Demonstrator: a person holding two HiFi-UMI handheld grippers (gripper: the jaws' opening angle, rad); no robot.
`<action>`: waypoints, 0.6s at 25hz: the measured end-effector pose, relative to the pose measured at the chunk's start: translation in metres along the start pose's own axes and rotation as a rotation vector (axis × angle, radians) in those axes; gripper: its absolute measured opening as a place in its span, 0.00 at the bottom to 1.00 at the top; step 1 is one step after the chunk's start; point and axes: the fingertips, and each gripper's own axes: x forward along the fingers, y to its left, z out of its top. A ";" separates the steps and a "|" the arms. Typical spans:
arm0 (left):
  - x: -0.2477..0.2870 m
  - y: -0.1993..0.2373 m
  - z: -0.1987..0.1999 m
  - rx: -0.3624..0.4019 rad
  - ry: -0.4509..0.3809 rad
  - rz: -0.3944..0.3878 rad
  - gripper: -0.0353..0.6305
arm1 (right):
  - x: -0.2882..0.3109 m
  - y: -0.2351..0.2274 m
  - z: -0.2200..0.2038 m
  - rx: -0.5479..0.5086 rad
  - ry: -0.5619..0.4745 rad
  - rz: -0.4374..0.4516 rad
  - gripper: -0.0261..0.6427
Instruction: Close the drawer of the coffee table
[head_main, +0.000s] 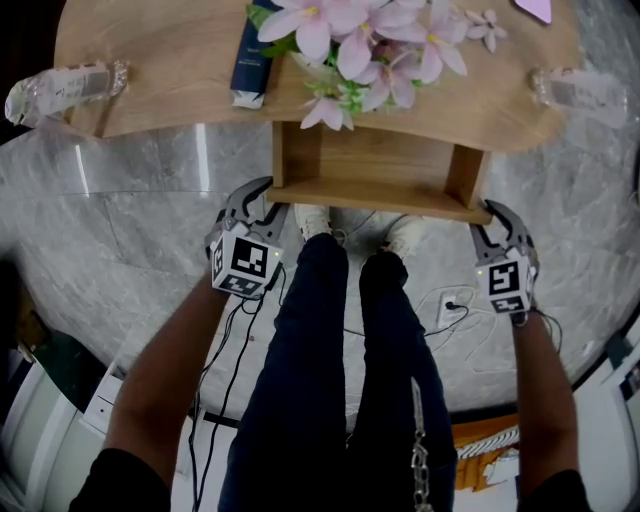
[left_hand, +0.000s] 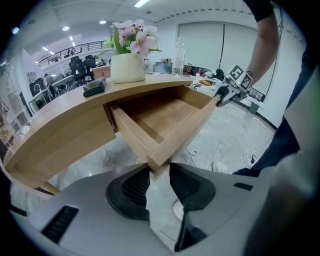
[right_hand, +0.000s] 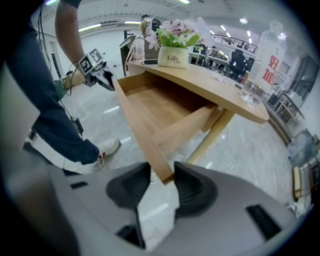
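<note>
Open office: desks (left_hand: 56, 83), swivel chairs (left_hand: 79, 65)

— How many tables are you counting?
— I'm counting one coffee table (head_main: 150, 60), and it's carrying one drawer (head_main: 380, 160).
— And grippers?
— Two are showing: the left gripper (head_main: 262, 200) and the right gripper (head_main: 497, 215).
— What are you counting on top?
— One flowerpot (left_hand: 127, 67) holding one bunch of flowers (head_main: 360, 40), one dark box (head_main: 250, 50), and two bottles: the left bottle (head_main: 65, 88) and the right bottle (head_main: 578, 90).
— And on the floor?
— Two shoes are showing, the left shoe (head_main: 313, 220) and the right shoe (head_main: 405, 235). The cables (head_main: 455, 310) are tangling too much for me to count.
</note>
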 end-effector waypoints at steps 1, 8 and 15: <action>0.000 0.000 -0.001 -0.003 0.001 0.003 0.27 | 0.001 0.001 0.000 0.000 0.001 0.003 0.28; 0.004 0.000 -0.003 0.003 -0.004 0.003 0.27 | 0.004 0.004 -0.003 0.007 0.002 0.010 0.28; 0.006 0.000 -0.006 0.000 -0.015 0.006 0.27 | 0.007 0.005 -0.005 0.002 -0.001 0.013 0.28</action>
